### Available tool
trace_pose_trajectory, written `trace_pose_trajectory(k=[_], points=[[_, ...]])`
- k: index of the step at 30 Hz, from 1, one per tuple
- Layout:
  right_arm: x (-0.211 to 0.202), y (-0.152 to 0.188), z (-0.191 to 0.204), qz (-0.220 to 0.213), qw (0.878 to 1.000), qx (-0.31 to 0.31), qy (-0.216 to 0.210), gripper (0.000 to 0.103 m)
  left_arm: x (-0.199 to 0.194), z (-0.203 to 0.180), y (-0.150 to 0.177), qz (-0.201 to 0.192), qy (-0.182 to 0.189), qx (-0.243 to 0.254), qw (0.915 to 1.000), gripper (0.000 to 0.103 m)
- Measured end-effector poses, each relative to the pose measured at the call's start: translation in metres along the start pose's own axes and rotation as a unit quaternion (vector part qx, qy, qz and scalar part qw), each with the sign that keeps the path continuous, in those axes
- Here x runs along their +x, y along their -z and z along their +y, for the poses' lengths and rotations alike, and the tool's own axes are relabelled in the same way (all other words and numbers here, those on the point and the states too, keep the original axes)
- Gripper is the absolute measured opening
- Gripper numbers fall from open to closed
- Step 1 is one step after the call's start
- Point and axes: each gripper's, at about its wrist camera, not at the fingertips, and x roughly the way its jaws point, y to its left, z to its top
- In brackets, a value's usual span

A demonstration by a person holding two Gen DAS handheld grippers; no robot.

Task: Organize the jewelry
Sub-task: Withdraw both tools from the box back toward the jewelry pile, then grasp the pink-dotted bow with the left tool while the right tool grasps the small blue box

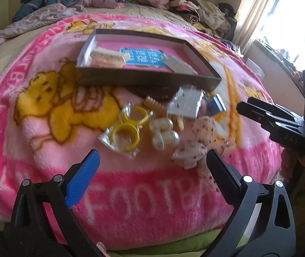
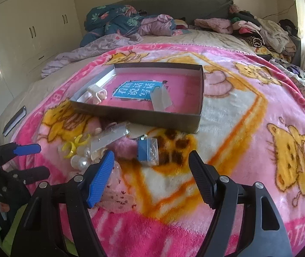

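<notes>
A pile of jewelry lies on the pink cartoon blanket in front of a shallow dark box. In the pile are yellow rings in a clear bag, pearl pieces, a spotted cream bow, a silver packet and a small blue case. My left gripper hovers open just short of the rings and pearls, holding nothing. My right gripper stands open a little before the blue case, also with nothing in it.
Inside the box lie a white hair clip and a clear packet on a pink booklet. Heaps of clothes and bedding cover the far end of the bed. A window is at the right.
</notes>
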Motion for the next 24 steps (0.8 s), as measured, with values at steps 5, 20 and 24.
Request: trace_pose_trajectory(k=[5, 20, 24], points=[[0.005, 0.005, -0.002, 0.006, 1.000, -0.001, -0.005, 0.069, 0.006, -0.011, 0.006, 0.010, 0.025, 0.007, 0.9996, 0.090], [0.049, 0.005, -0.010, 0.047, 0.998, 0.001, -0.044, 0.041, 0.044, -0.038, 0.008, 0.050, 0.058, 0.022, 0.9968, 0.064], [0.058, 0.004, -0.011, 0.050, 0.997, 0.003, -0.051, 0.025, 0.052, -0.041, 0.006, 0.061, 0.054, 0.023, 0.9964, 0.051]])
